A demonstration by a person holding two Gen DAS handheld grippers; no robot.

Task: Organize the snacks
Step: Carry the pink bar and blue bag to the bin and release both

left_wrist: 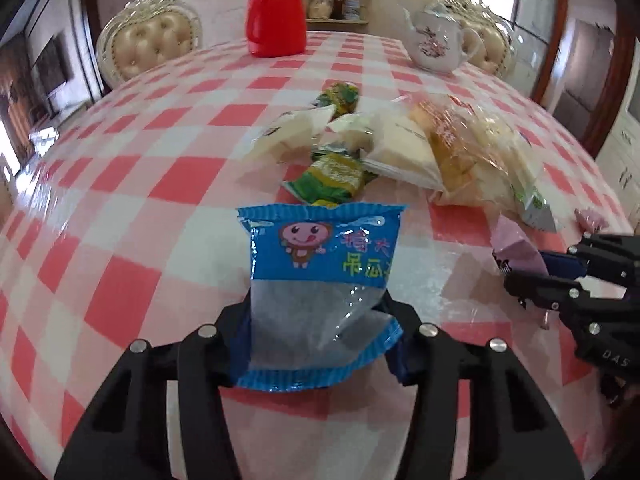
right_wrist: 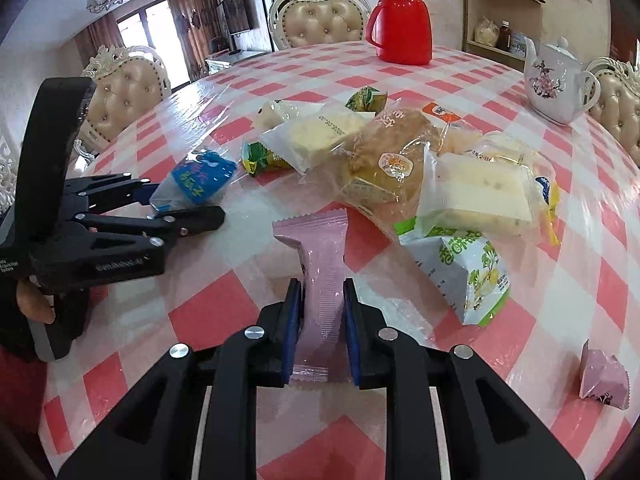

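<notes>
A red thermos (right_wrist: 402, 20) stands at the far side of a table covered in pink-and-white check cloth (right_wrist: 208, 312), a floral white teapot (right_wrist: 554, 80) to its right. Cream tufted chairs (right_wrist: 318, 20) ring the far edge, before a wooden shelf (right_wrist: 500, 16) of jars.

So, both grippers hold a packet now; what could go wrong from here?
The left gripper pinches the blue packet only by its crinkled lower end, so it might slip out. The right gripper squeezes the pink packet narrow, perhaps crushing the contents. The two grippers are close together and could collide.
</notes>
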